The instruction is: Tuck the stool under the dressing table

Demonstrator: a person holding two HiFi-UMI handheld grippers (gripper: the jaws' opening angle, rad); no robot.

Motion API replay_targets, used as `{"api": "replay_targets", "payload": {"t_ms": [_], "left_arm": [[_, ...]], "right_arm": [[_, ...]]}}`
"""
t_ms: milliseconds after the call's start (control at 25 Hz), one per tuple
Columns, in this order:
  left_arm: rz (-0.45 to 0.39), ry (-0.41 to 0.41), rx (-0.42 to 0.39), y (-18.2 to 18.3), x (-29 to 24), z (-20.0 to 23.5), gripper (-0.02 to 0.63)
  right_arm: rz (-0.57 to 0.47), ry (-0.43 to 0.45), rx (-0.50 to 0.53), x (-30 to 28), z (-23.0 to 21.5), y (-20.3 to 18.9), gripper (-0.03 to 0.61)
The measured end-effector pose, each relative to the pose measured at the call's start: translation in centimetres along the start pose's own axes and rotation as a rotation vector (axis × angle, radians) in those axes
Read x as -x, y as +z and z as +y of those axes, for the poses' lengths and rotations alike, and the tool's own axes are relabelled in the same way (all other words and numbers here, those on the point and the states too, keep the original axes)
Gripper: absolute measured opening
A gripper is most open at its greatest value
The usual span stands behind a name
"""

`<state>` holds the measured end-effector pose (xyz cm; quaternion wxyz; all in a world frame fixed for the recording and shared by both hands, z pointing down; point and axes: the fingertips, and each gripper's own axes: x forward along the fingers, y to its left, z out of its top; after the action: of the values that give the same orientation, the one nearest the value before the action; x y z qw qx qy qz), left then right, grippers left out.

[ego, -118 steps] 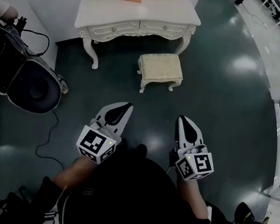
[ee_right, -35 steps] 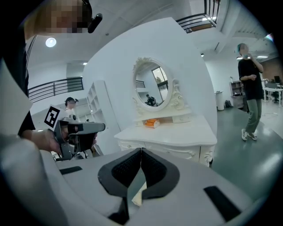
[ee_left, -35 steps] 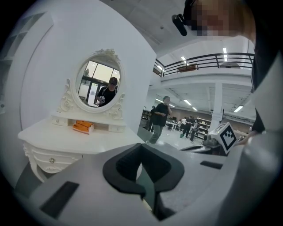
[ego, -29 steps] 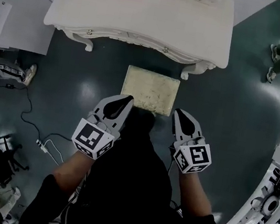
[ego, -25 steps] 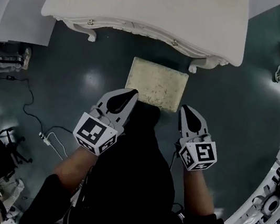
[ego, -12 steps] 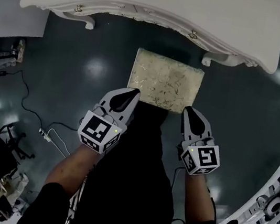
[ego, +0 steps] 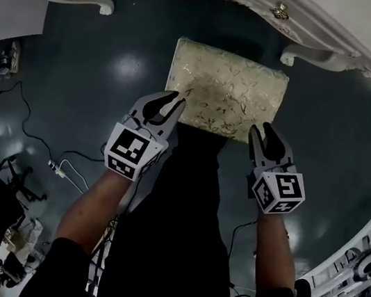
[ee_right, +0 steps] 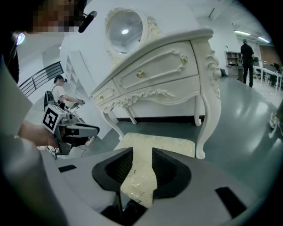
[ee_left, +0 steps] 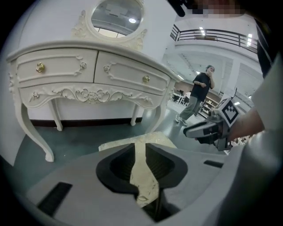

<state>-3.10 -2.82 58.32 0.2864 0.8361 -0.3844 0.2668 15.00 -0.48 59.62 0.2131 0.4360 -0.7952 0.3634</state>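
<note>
Stool (ego: 224, 91), cream, just in frt of dressing table (ego: 345, 37), dk floor (ego: 113, 33)

A glossy dark teal floor (ego: 76, 41) mirrors ceiling lights, with a white wall (ee_right: 84, 35) and a railed upper level (ee_left: 221, 33) beyond.

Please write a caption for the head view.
Left gripper and right gripper, jaws just opening, empty, at the stool in front of the dressing table.

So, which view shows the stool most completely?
The head view: the stool shows nearly its whole seat from above. Both gripper views show only part of the seat, at a low angle.
</note>
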Motion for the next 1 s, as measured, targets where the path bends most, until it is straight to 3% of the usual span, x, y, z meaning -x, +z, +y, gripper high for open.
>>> {"api": "replay_targets", "payload": {"t_ms": [320, 440, 640, 880, 1000], "left_arm": [[0.120, 0.037, 0.126, -6.6, -4.2, 3.8, 0.183], [0.182, 0.040, 0.140, -8.7, -5.1, 4.5, 0.244], [0.249, 0.030, 0.216, -11.0, -6.3, 5.3, 0.346], [0.310, -0.001, 0.324, -13.1, -7.4, 6.0, 0.432], [0.338, -0.026, 0.374, -14.0, -7.7, 5.8, 0.463]], "right_arm": [[0.135, -0.026, -0.007, -4.2, -5.0, -5.8, 0.283], [0.154, -0.038, 0.021, -4.8, -6.3, -6.6, 0.307], [0.204, -0.017, -0.031, -5.8, -7.6, -8.3, 0.361], [0.243, -0.035, -0.042, -6.0, -8.3, -8.9, 0.385], [0.275, -0.052, -0.097, -5.8, -9.1, -10.0, 0.414]]}}
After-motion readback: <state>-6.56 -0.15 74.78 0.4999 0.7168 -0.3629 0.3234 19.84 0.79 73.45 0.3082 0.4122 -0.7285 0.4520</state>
